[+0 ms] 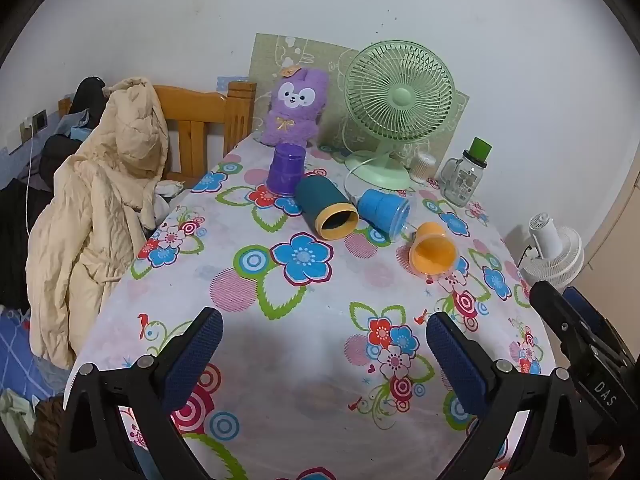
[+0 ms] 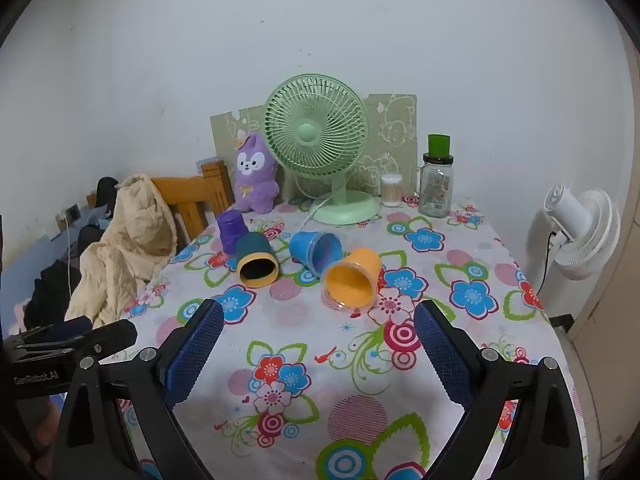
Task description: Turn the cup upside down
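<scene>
Left claw: the left claw [image 1: 324, 334] hangs over the near part of the table [image 1: 248, 320], its blue pads spread wide with nothing between them.
Right claw: the right claw [image 2: 319, 326] is likewise wide open and empty, above the flowered cloth, near the orange cup.
Purple cup: the purple cup [image 1: 285, 168] stands mouth down at the far left of the row, just in front of the purple plush toy [image 1: 295, 108].
Dark teal cup: the dark teal cup [image 1: 326, 207] lies on its side beside the purple one, its yellow-rimmed mouth facing the camera.
Blue cup: the blue cup [image 1: 383, 210] lies on its side just right of the teal cup.
Orange cup: the orange cup [image 2: 353, 278] lies on its side, mouth toward the claws, closest to them.
Behind the cups: a green desk fan [image 1: 394, 108], a small container of cotton swabs [image 2: 391, 190] and a glass jar with a green cap [image 2: 436, 184] stand along the wall.
Off the table: a beige jacket [image 1: 100, 208] drapes over a wooden chair [image 1: 200, 120] at left; a white fan [image 2: 580, 232] stands at right.
</scene>
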Motion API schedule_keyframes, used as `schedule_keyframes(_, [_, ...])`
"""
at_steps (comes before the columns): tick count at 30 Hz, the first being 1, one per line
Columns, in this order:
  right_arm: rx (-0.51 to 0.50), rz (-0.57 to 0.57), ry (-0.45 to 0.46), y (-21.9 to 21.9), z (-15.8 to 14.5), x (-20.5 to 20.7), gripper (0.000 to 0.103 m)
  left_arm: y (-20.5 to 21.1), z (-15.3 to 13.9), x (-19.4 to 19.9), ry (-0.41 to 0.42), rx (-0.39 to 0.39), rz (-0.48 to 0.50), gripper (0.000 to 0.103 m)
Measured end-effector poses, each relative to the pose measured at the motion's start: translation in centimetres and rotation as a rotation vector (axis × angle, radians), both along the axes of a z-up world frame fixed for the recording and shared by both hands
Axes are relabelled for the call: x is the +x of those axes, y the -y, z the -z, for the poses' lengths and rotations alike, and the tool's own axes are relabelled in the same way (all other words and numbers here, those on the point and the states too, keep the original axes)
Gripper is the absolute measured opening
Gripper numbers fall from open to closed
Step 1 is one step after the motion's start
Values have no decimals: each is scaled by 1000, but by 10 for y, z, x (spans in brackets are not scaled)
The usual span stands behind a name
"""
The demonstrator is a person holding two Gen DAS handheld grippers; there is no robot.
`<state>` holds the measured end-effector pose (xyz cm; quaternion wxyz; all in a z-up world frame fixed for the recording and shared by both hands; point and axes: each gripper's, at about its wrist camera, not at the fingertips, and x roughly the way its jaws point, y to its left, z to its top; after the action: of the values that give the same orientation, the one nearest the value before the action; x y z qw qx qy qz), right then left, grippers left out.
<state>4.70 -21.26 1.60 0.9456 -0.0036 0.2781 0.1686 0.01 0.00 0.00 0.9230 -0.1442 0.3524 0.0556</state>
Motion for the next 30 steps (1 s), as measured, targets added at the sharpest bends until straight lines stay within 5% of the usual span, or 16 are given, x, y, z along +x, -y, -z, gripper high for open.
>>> schedule_keyframes(30, [-47, -17, 13, -10, 2, -5, 101, -8, 7, -5, -7, -16, -12, 103])
